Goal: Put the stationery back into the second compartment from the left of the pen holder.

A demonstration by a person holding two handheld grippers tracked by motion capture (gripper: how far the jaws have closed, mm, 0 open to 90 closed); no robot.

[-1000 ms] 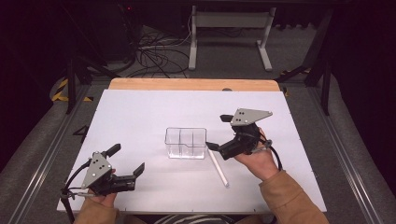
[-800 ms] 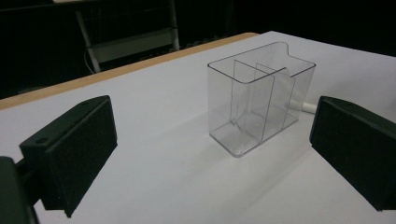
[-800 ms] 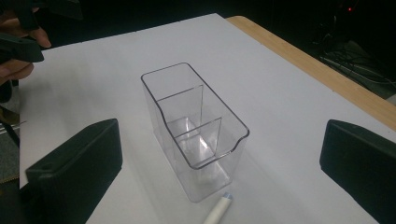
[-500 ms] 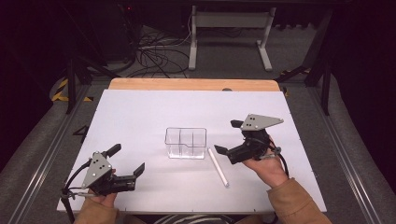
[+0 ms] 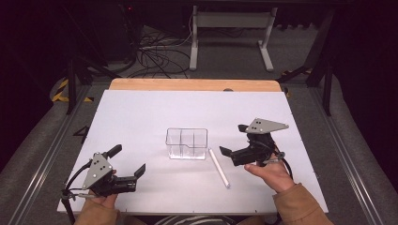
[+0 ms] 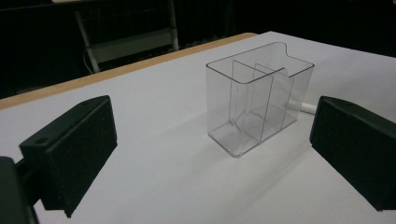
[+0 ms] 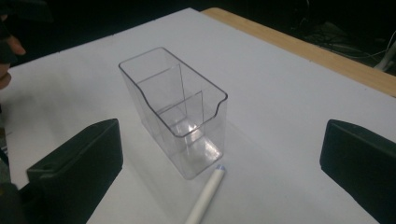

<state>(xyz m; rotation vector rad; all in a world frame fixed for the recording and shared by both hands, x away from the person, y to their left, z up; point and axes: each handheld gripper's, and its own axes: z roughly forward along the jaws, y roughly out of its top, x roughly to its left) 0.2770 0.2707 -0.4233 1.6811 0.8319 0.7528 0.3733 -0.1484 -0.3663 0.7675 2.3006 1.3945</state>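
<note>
On the white table (image 5: 141, 117), a clear divided box (image 5: 187, 143) stands at frame centre, a white stick (image 5: 218, 168) just right. My left gripper (image 5: 129, 160) and right gripper (image 5: 233, 140) gape empty. The stick looks light, stiff, slippery; I'd pinch mid-shaft.

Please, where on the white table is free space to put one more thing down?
The table is bare across its far half, up to the wooden edge. It is crowded only mid-front: the clear organizer, white stick, right gripper and left gripper.
</note>
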